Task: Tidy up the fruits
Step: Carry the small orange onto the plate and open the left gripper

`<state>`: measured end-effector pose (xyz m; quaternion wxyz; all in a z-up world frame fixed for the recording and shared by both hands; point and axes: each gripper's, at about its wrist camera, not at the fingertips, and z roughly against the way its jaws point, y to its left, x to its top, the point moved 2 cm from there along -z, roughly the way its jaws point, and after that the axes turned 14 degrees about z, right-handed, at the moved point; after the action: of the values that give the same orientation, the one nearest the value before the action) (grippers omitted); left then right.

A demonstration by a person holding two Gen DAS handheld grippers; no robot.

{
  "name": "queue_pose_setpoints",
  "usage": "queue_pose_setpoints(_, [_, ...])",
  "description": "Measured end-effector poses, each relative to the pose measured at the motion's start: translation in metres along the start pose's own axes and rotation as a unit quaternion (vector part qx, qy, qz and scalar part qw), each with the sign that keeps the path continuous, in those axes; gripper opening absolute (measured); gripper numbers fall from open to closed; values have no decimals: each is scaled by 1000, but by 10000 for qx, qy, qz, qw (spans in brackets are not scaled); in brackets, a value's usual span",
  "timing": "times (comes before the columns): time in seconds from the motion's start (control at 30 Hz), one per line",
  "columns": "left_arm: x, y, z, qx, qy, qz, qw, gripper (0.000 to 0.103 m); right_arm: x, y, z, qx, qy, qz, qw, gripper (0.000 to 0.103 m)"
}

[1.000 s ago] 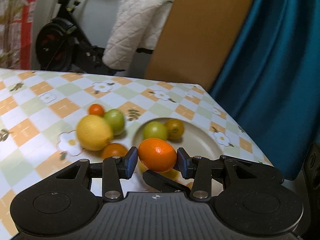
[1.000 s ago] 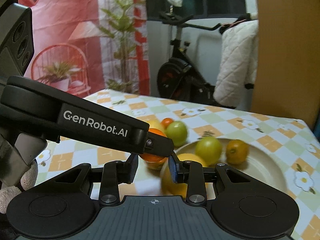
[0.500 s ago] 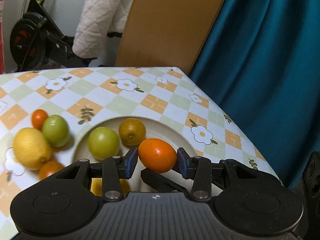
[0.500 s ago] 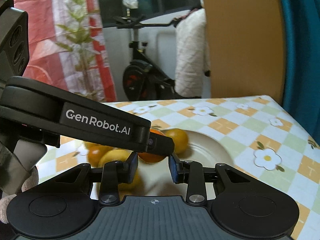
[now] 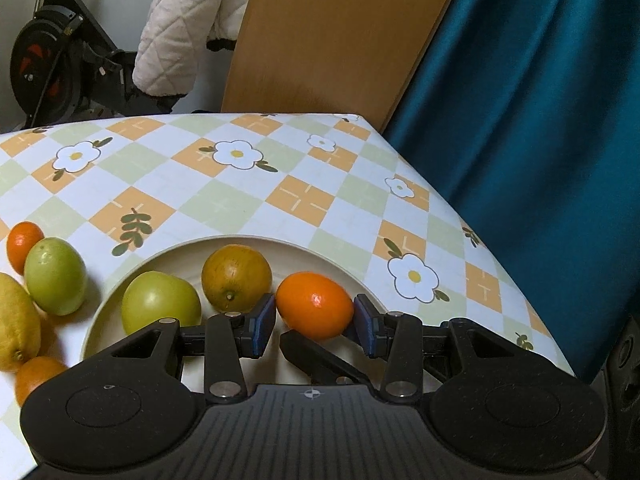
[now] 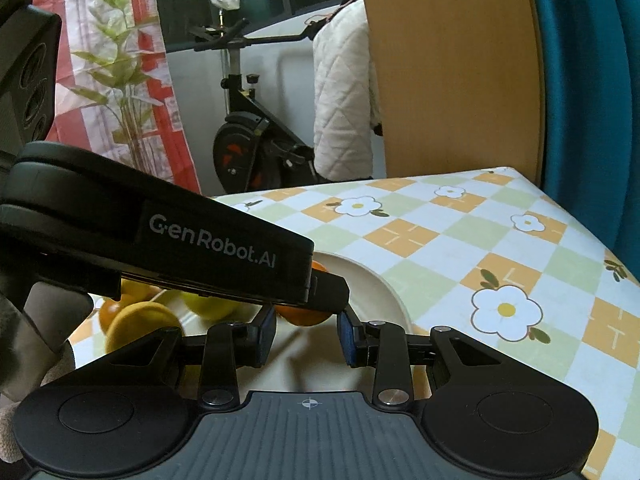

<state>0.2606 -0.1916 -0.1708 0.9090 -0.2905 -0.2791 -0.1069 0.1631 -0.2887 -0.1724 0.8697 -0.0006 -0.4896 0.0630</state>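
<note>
- The left gripper [image 5: 315,322] is clenched on a small orange fruit [image 5: 315,305], one blue pad [image 5: 264,322] pressed to each side of it.
- That orange fruit hangs over the cream plate [image 5: 344,264], toward the plate's 3 o'clock side in the left wrist view.
- On the plate lie two more fruits: a green fruit [image 5: 160,307] at about 9 o'clock of the held one, and a dull orange-green citrus [image 5: 236,276] at its 10 o'clock; the two sit just beside each other.
- Off the plate, at the left edge of that view, sits a loose cluster on the checked tablecloth [image 5: 224,204]: a green fruit off the plate [image 5: 55,276], a small red-orange fruit [image 5: 24,245] behind it at its 11 o'clock, a yellow lemon [image 5: 16,328] at its 7 o'clock, and another small orange one [image 5: 36,376] below the lemon.
- The right gripper [image 6: 306,338] has its pads drawn close together; nothing sits between them in its own view, and the held orange shows just beyond its tips.
- In the right wrist view the left gripper's black body, lettered GenRobot.AI, crosses from 9 o'clock toward the centre, low over the plate.
- Beyond the table stand an exercise bike [image 6: 248,136] with a white quilted jacket [image 6: 344,104] draped on it, a wooden board [image 5: 340,40] and a teal curtain [image 5: 540,120].
</note>
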Motion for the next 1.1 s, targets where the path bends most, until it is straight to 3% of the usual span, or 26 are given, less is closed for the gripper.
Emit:
queue_pose_setpoints(0.53, [5,-1,-6,151,-57,-3,9999,45,-2,-4,-4,-76,90,-157,9998,33])
queue_pose_setpoints(1.1, [1,5,31,221,-511,-73,9984,46,-6,0,13,-210,-357,-34,9991,34])
